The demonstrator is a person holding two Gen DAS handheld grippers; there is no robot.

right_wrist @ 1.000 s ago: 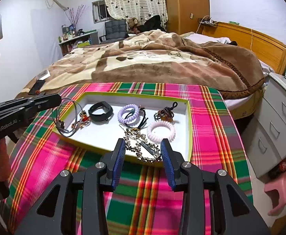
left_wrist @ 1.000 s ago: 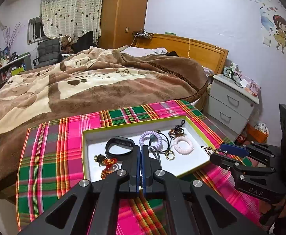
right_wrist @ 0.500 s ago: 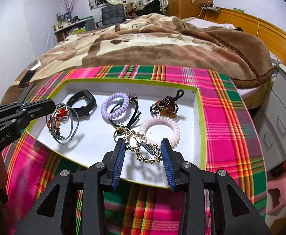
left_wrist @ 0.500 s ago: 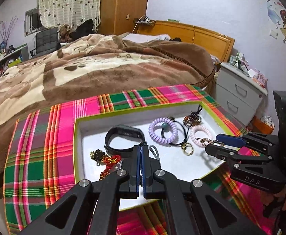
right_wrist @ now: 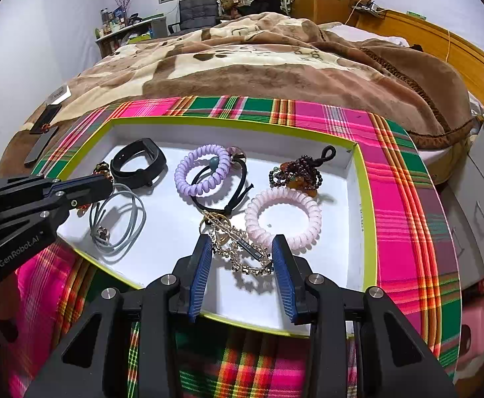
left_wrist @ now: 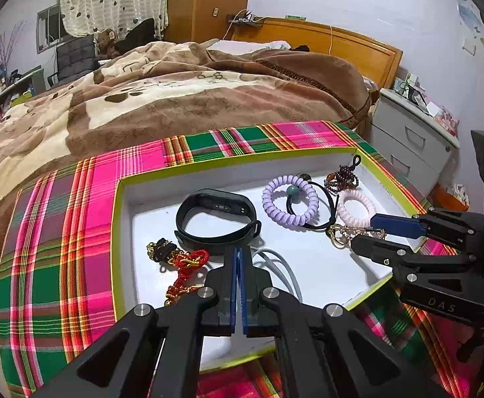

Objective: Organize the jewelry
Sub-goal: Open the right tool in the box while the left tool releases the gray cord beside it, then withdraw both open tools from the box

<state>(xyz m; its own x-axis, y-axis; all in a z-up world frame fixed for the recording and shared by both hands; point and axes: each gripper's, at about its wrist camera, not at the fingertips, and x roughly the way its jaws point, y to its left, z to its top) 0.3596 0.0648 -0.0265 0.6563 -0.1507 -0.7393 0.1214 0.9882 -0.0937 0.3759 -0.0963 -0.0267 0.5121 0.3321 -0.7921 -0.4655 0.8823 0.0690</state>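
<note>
Over the white tray (right_wrist: 358, 199), you are lowering both grippers compared with a second ago. Your left gripper (left_wrist: 240, 255), pads pressed together, is pinching the grey cord loop (right_wrist: 119, 219) at 9 o'clock; your right gripper (right_wrist: 242, 258), jaws apart, is setting the gold chain (right_wrist: 238, 245) down at 6 o'clock.

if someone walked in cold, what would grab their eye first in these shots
Probably the loud pink and green plaid cloth with the white tray on it, holding coiled hair ties, a purple one at centre and a pink one to its right. In front, the right gripper stands open around a gold rhinestone clip, while the left gripper is shut on a grey cord loop over the tray's left end.
</note>
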